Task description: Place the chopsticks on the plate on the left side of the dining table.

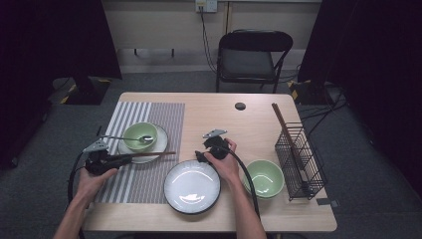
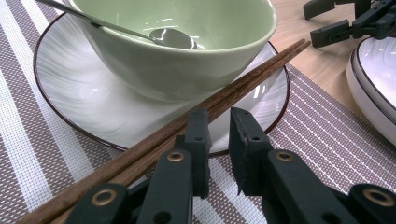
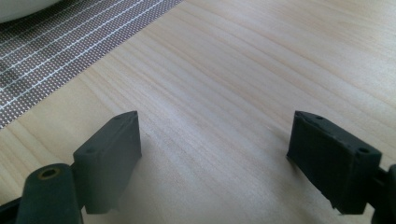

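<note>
Chopsticks (image 2: 205,106) lie across the near rim of the saucer (image 2: 70,88) on the left placemat. They look light, stiff, slick and prone to roll; we'd pinch mid-length. Left gripper (image 2: 218,140) jaws slightly apart beside them, gripping nothing; right gripper (image 3: 215,158) jaws wide over bare desk (image 3: 261,70).

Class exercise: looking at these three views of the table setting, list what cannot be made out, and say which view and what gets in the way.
- Chopsticks: near ends cut off by the bottom edge and the left gripper, left gripper view.
- Spoon handle: cut off at the top edge, left gripper view.
- Rack contents besides one stick: too small, high view.
- Right gripper: body under the hand, high view.
</note>
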Motion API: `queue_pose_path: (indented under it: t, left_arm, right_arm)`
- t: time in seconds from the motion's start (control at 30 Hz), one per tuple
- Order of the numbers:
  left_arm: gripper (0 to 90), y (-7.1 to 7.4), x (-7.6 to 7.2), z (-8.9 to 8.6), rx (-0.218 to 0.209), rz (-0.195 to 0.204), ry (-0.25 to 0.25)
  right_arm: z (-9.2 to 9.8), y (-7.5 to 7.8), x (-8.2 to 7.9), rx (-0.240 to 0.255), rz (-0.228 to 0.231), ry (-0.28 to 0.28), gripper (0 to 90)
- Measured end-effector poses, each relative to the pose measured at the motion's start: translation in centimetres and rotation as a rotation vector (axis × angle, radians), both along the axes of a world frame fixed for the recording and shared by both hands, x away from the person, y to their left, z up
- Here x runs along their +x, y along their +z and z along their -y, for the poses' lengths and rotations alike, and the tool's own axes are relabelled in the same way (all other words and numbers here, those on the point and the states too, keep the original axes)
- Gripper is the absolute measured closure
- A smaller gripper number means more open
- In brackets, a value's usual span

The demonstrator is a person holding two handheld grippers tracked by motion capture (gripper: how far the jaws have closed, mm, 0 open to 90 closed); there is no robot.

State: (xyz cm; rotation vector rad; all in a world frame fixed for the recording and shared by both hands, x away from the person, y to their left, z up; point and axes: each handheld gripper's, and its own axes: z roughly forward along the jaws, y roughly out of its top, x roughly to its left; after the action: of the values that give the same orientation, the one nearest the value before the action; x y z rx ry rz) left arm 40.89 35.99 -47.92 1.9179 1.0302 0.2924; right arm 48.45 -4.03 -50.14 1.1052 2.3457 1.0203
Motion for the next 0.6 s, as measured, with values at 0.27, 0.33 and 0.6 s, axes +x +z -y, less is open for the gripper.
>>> queue_pose_path:
  t: [0.27, 0.33, 0.6]
  left_arm:
    - [75.1, -0.04, 0.12, 0.09, 0.006, 0.001, 0.011]
    - [75.1, -0.05, 0.14, 0.06, 0.003, 0.000, 0.010]
    - [72.9, -0.07, 0.22, 0.15, 0.002, 0.004, 0.012]
  right_arm:
    - [0.00, 0.00, 0.00, 0.000, 0.000, 0.000, 16.3]
    - [0.00, 0.00, 0.00, 0.000, 0.000, 0.000, 16.2]
    - [0.00, 0.00, 0.00, 0.000, 0.000, 0.000, 16.3]
